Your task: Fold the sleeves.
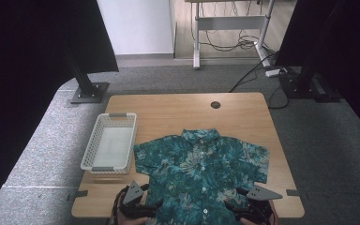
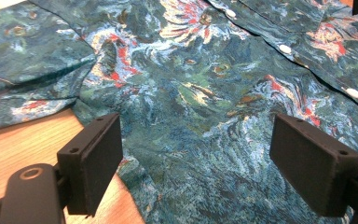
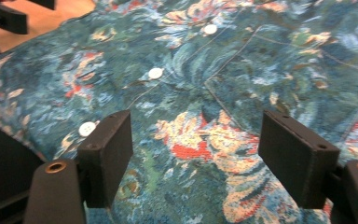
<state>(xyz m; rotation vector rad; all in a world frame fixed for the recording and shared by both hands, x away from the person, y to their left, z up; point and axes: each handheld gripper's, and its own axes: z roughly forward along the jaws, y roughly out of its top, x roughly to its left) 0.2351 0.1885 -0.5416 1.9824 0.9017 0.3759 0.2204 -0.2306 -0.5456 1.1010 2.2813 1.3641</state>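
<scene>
Right in front of both tongs lies the shirt (image 1: 201, 171) — a teal floral button-up, spread flat on the wooden table (image 1: 243, 110) with its collar pointing away from them and its hem at the near edge. Left tongs (image 1: 146, 208) sit at the shirt's bottom-left corner, right tongs (image 1: 238, 208) at the bottom-right corner, well apart from each other with the button row between them.

From the left gripper view the left tongs (image 2: 196, 163) are spread wide, hovering over the fabric right where the side edge of the shirt meets bare wood — nothing pinched between them. Same deal in the right gripper view: right tongs (image 3: 196, 158) are spread wide over the print, a couple of white buttons (image 3: 155, 73) just beyond them and off to their left.

Further out past the left tongs, a white mesh basket (image 1: 88, 154) sits on the table, just beside the shirt's sleeve.
</scene>
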